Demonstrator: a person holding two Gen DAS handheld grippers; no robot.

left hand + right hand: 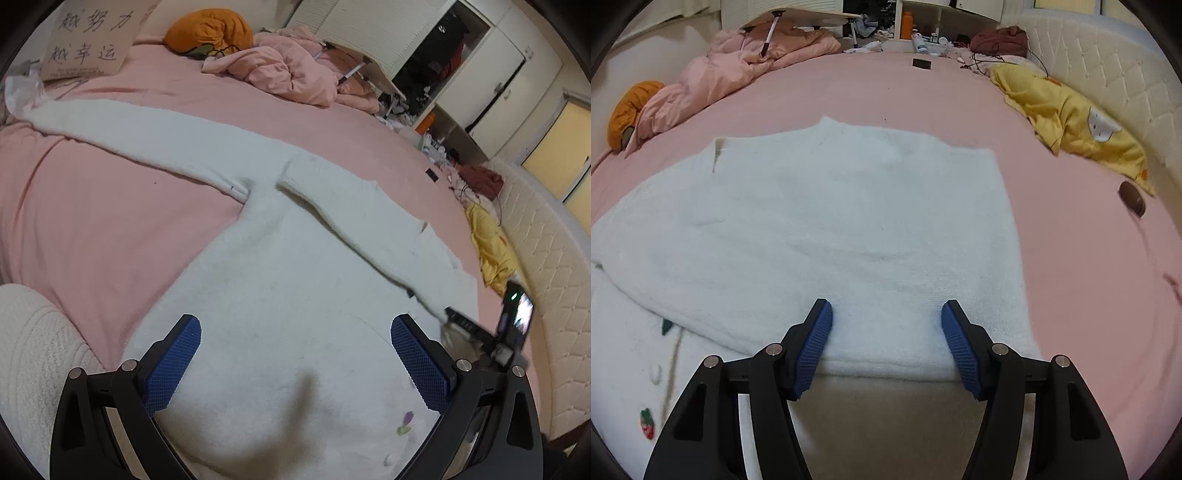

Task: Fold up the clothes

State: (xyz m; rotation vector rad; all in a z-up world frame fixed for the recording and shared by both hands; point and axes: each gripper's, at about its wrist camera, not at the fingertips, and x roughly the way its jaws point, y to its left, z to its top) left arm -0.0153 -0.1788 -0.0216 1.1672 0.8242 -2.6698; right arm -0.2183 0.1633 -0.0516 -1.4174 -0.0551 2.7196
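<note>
I have a white sweater [280,266] spread on the pink bed [110,206]. One sleeve is already folded across the chest; the other sleeve [147,140] lies stretched out straight, running away up and to the left in the left wrist view, its cuff far off near the bed's edge.

My left gripper [295,365] hovers over the sweater's body with its jaws wide and nothing between them. My right gripper [886,347] also stands wide with nothing gripped; its pads straddle the folded edge of the sweater [827,229] just beyond its tips, not pressing on the cloth as far as I can tell. In the left view I can see the right gripper [480,332] at the sweater's right margin, blurred.

What matters for the next move, as I judge it: the outstretched sleeve lies ahead and to the left of the left gripper, its long axis running from the shoulder diagonally away from me. The left hand is plainly the nearer one. The right hand sits on the opposite side, over the part already folded. I would reach the left gripper along that sleeve toward the cuff, then carry it back across the body.
</note>
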